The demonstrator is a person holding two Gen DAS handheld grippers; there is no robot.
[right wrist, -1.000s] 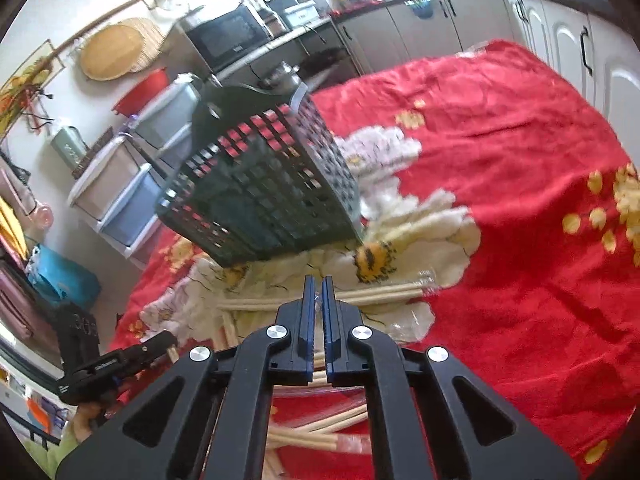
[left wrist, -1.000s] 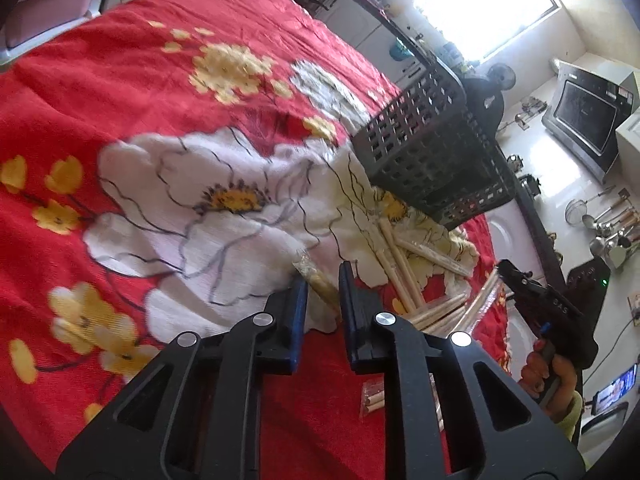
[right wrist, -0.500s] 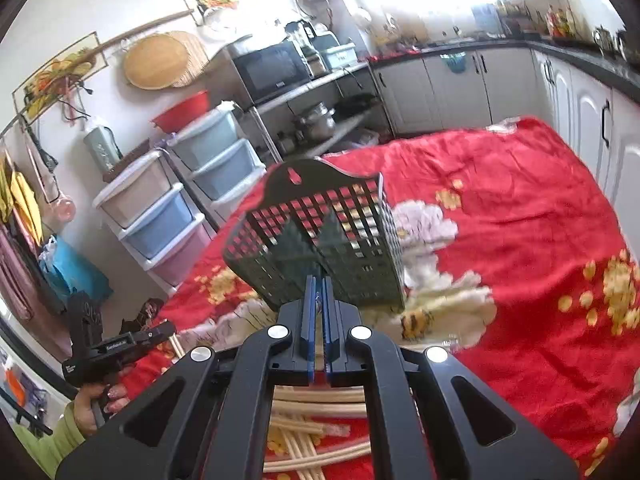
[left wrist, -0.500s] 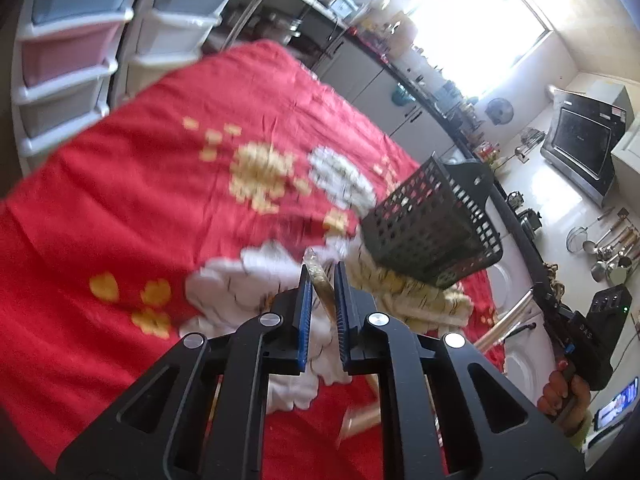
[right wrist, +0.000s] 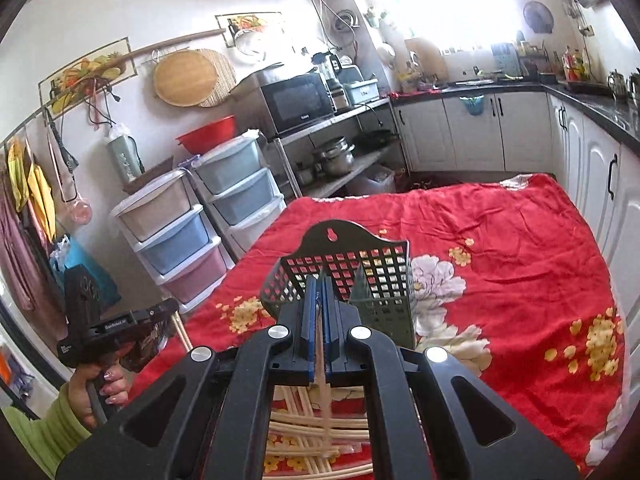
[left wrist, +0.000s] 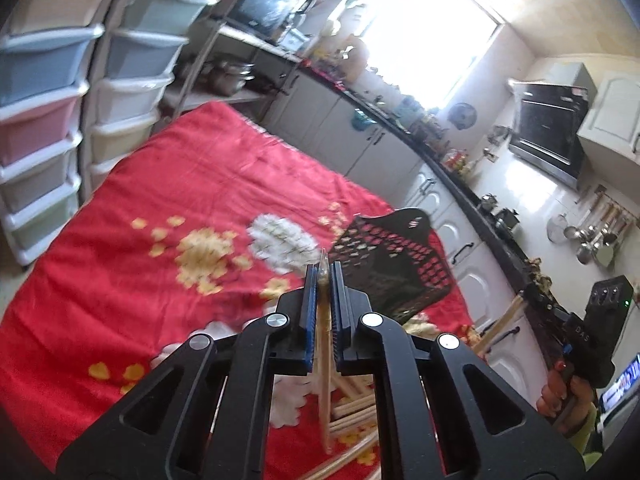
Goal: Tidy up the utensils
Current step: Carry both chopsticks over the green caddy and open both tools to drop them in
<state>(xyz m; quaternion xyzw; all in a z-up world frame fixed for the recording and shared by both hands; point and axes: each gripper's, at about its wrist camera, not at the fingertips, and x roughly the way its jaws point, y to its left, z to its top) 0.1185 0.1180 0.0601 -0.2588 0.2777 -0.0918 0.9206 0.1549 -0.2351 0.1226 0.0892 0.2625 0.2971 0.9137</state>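
Observation:
My left gripper (left wrist: 323, 280) is shut on a wrapped pair of chopsticks (left wrist: 325, 376) that hangs down between its fingers, raised above the red cloth. My right gripper (right wrist: 319, 298) is shut on another wrapped chopstick pair (right wrist: 322, 384), also lifted. The black mesh utensil basket (left wrist: 390, 268) stands just beyond and right of the left fingertips; in the right wrist view the basket (right wrist: 352, 276) is directly ahead of the right fingertips. Several more wrapped chopsticks (right wrist: 320, 436) lie on the cloth under both grippers.
The flowered red cloth (left wrist: 160, 200) covers the table. Plastic drawer towers (left wrist: 40, 100) stand past its left edge, white cabinets (right wrist: 480, 136) and a dark counter beyond. The other gripper and hand show at each view's edge (left wrist: 580, 344) (right wrist: 100, 332).
Both grippers have lifted off the cloth. The left one closed on a chopstick pair and raised it; the right rose with its pair. The basket now sits lower and farther in both views.

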